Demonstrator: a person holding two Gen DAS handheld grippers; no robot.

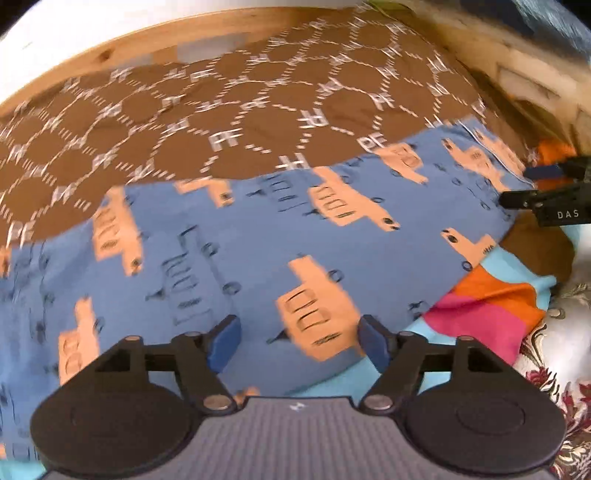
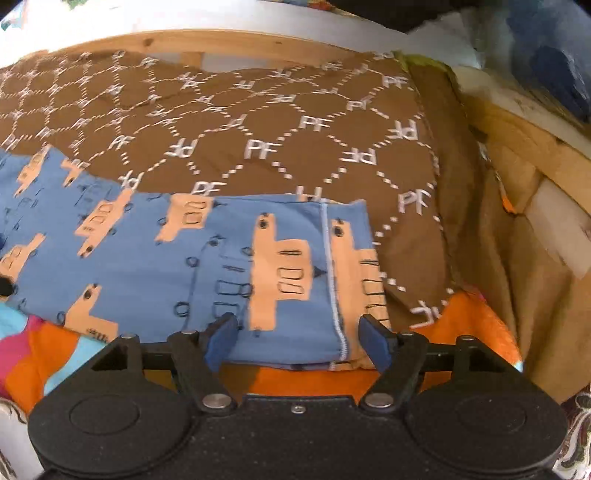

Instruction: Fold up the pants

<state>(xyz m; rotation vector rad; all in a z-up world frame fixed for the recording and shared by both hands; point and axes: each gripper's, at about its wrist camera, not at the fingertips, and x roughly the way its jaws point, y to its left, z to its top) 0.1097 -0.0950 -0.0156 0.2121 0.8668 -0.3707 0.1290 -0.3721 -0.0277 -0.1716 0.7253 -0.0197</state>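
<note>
The blue pants [image 1: 258,236] with orange truck prints lie flat on a brown patterned blanket [image 1: 184,110]. The left hand-held gripper [image 1: 295,343] and the right hand-held gripper [image 2: 295,339] both stand wide apart above the pants, gripping nothing.

- We see a brown bedspread [image 2: 280,122] with white "PF" lettering covering the bed.
- A pale wooden bed frame [image 2: 207,40] borders it.
- A white wall [image 1: 110,26] stands behind.

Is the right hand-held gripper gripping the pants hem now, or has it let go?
Apart. In the right wrist view the right hand-held gripper stands open, its blue pads spread either side of the pants edge, not pressing the cloth.
</note>
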